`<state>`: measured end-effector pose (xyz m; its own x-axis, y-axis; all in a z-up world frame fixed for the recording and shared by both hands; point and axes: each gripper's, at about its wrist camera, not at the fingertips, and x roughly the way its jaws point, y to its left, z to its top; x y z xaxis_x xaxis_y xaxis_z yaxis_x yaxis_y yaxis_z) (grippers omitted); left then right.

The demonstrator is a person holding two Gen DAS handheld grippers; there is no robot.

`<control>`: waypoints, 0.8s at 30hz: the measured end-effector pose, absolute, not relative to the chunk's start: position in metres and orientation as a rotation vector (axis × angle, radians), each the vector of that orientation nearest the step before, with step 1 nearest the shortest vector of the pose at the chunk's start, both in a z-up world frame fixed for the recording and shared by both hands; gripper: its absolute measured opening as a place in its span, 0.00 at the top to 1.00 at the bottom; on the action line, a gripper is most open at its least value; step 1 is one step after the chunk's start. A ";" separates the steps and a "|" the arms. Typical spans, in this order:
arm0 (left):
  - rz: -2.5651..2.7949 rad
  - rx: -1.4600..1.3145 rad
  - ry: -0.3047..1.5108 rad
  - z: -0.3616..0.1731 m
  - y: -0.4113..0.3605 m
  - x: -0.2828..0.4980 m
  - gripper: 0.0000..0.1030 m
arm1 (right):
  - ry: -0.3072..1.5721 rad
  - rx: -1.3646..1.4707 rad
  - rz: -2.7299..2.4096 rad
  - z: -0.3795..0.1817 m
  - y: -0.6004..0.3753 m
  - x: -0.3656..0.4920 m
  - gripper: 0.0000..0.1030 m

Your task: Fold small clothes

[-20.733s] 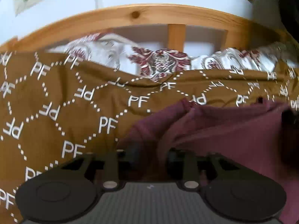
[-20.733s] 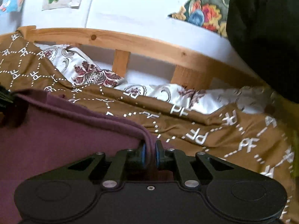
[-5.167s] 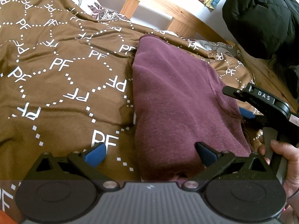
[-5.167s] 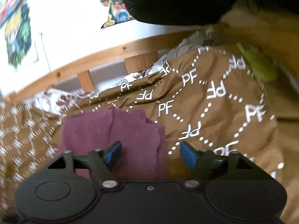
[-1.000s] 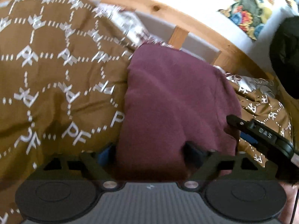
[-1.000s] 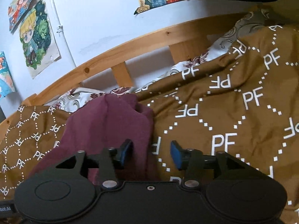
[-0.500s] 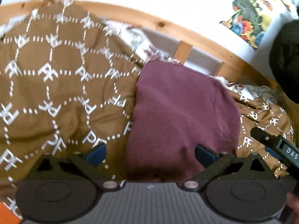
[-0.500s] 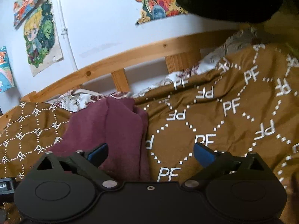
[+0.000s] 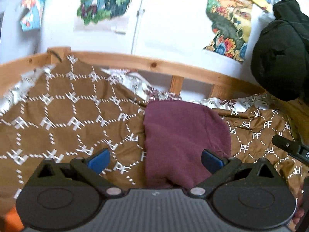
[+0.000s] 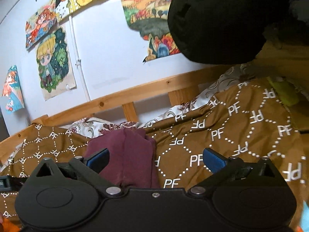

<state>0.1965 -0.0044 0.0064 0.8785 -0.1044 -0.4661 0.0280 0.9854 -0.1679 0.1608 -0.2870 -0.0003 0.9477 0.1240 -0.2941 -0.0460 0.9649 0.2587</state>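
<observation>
Folded maroon garment (image 9: pixel 183 139) lying on the brown patterned blanket (image 9: pixel 63 123), its far end close to the flowered sheet (image 9: pixel 139 85) and the wooden bed rail (image 9: pixel 154 65). Folded into a compact, roughly rectangular bundle, rounded at the far corners, a layered edge showing on its right side in the right wrist view (image 10: pixel 127 154).

Left gripper (image 9: pixel 154 159) spread wide, blue pads (image 9: pixel 99 159) well apart, holding nothing. Near end of the garment framed between the two fingers, closer to the right-hand pad; whether that pad touches the cloth cannot be told.

Right gripper (image 10: pixel 154 160) likewise spread wide and empty. Garment seen ahead just inside its left finger (image 10: pixel 97 159), bare blanket in front of its right finger. Black tip of this gripper also poking in at the right edge of the left wrist view (image 9: pixel 289 147), over the blanket and beside the garment, apart from it.

Behind the bed, a pale wall with cartoon posters (image 10: pixel 54 61) and a thin white pipe (image 10: pixel 78 58). Bulky black item (image 9: pixel 280 48) hanging at the right, above the blanket's far corner. Something yellow-green (image 10: pixel 283 92) lying at the far right edge of the blanket.
</observation>
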 end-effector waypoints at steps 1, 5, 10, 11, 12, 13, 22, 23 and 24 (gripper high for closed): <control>-0.068 -0.146 0.482 0.009 -0.003 0.189 0.01 | 0.307 0.256 0.086 0.002 -0.287 0.154 0.01; -0.067 -0.125 0.465 0.019 -0.002 0.168 0.01 | 0.273 0.269 0.081 0.010 -0.284 0.127 0.01; -0.085 -0.110 0.454 0.026 -0.003 0.145 0.01 | 0.229 0.242 0.095 0.021 -0.275 0.090 0.01; -0.089 -0.104 0.454 0.027 -0.003 0.141 0.01 | 0.222 0.231 0.101 0.022 -0.272 0.083 0.01; -0.092 -0.100 0.454 0.027 -0.004 0.138 0.01 | 0.214 0.219 0.109 0.024 -0.269 0.076 0.01; -0.093 -0.098 0.454 0.026 -0.004 0.134 0.01 | 0.207 0.208 0.116 0.025 -0.265 0.069 0.01; -0.082 -0.123 0.456 0.027 0.013 0.101 0.01 | 0.172 0.109 0.137 0.032 -0.241 0.024 0.01; -0.081 -0.120 0.453 0.026 0.015 0.096 0.01 | 0.173 0.101 0.132 0.032 -0.238 0.020 0.01; -0.081 -0.117 0.453 0.026 0.017 0.092 0.01 | 0.179 0.099 0.126 0.031 -0.235 0.016 0.01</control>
